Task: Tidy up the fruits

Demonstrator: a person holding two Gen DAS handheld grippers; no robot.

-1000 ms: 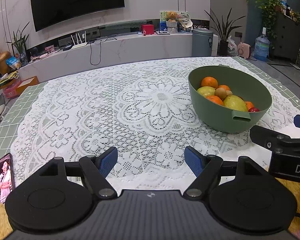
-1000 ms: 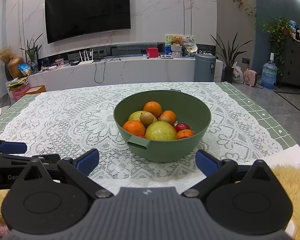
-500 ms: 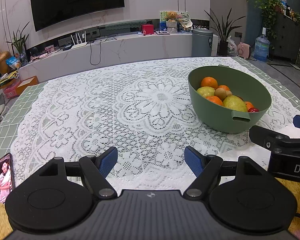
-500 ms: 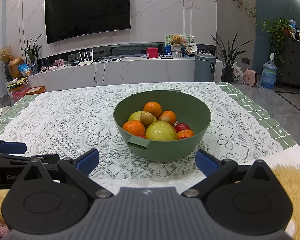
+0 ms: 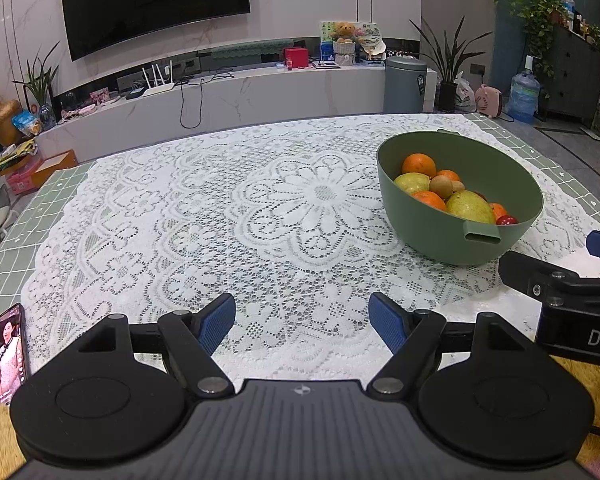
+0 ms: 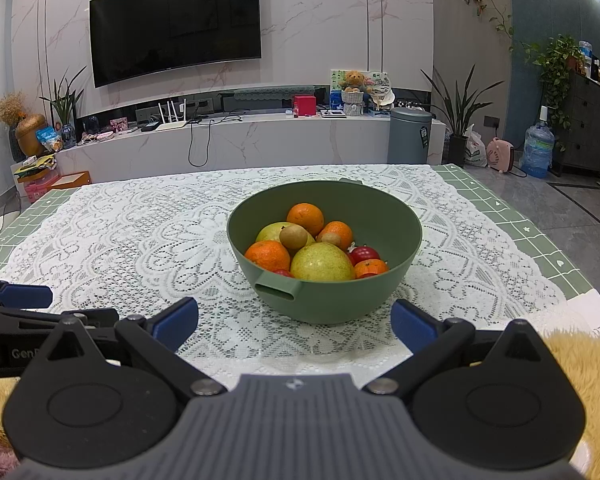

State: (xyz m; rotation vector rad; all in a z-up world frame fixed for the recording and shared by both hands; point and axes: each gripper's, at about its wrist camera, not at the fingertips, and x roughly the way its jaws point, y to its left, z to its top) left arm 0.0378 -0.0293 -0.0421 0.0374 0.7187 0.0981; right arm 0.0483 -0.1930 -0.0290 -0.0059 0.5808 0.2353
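A green bowl stands on the lace tablecloth, straight ahead in the right wrist view and at the right in the left wrist view. It holds oranges, yellow-green pears, small brown kiwis and red fruits. My right gripper is open and empty, just short of the bowl's near handle. My left gripper is open and empty over bare lace, left of the bowl. The right gripper's arm shows at the right edge of the left wrist view.
A phone with a lit screen lies at the table's near left corner. A yellow fluffy cloth lies at the near edge. White paper sits at the near right. A TV wall, a low cabinet and plants stand behind the table.
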